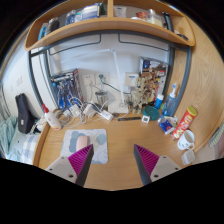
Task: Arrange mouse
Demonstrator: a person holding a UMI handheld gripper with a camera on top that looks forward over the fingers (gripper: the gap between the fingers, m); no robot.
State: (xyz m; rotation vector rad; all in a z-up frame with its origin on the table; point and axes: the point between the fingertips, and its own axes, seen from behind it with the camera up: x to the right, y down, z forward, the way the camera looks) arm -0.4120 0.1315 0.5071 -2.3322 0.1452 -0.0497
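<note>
The tool (113,160) gapes wide and empty above the desk (118,138), mouse (83,141) just ahead.

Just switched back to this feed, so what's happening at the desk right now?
The gripper hangs open above the wooden desk, holding nothing. The mouse lies on a white mouse mat just ahead of the left finger, not yet touched. Further back the desk is cluttered with cables, a mug and a snack can off to the right. Nothing has been grasped so far.
</note>
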